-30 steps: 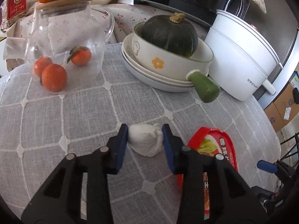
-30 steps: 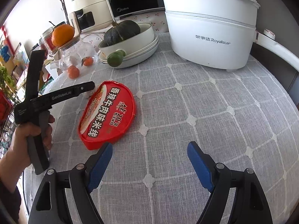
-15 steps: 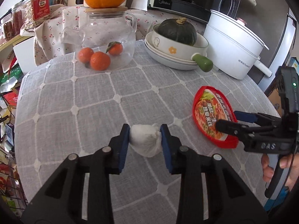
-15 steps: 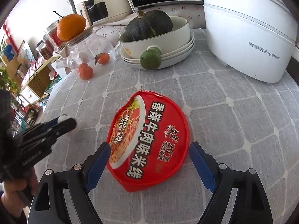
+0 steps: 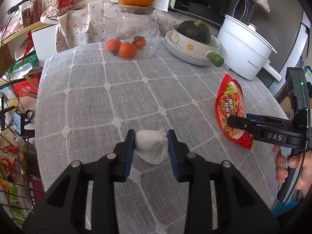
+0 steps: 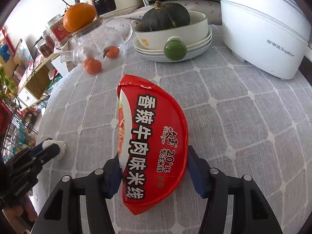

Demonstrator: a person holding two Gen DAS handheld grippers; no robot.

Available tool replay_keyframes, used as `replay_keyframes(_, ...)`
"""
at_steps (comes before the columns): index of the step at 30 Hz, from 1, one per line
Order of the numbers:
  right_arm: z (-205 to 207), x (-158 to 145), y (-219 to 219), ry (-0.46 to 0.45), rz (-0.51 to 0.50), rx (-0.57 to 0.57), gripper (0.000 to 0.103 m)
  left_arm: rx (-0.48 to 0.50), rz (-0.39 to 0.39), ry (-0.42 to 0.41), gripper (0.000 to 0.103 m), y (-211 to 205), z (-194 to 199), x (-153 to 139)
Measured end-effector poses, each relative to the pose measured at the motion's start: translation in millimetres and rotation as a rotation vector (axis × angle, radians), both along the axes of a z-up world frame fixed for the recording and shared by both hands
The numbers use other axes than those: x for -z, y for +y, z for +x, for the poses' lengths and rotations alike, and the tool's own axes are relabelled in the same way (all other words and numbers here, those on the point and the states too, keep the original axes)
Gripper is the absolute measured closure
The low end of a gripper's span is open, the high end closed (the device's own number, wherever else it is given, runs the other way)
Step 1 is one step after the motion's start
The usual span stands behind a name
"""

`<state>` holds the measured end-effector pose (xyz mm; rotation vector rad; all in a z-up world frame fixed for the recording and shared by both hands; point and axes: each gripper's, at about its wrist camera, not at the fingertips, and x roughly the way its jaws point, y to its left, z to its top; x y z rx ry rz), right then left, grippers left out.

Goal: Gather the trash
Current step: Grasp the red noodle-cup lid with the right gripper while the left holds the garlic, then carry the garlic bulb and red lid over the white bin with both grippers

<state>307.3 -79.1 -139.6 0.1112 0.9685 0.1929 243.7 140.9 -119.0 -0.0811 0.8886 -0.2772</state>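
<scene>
Both tools are angled downward over the surface [image 5: 120, 89]. The left hand-held gripper [image 5: 151, 146] is clamped on a white paper wad [image 5: 152, 146], pads pressed to both sides. The right hand-held gripper [image 6: 154, 169] has just been closing w/ a red noodle lid [image 6: 156, 142] between its pads; lid is folded & squeezed. Surface is covered w/ grey checked cloth; a glass teapot [image 5: 134, 31], squash [image 5: 195, 32] in bowls & a white cooker [image 5: 245, 52] are seen at the back.
</scene>
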Motion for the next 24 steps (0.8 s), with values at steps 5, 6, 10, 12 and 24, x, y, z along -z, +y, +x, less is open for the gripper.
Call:
replay_keyframes(5, -35, -22, -13, -0.011, -0.009, 0.001, 0.044, 0.014, 0.005, -0.007, 0.068, -8, -27, -20)
replay_keyframes(6, -44, -28, -16, -0.016, -0.018, -0.003, 0.044, 0.019, 0.006, -0.011, 0.068, -11, -32, -24)
replay_keyframes(10, -79, -55, -38, -0.033, -0.036, 0.002, 0.044, 0.044, 0.014, -0.028, 0.068, -25, -57, -43)
replay_keyframes(12, -98, -68, -52, -0.045, -0.049, 0.014, 0.043, 0.058, 0.016, -0.035, 0.068, -34, -69, -52)
replay_keyframes(24, -195, -101, -152, -0.052, -0.069, 0.114, 0.043, 0.144, -0.021, -0.040, 0.068, -100, -136, -81)
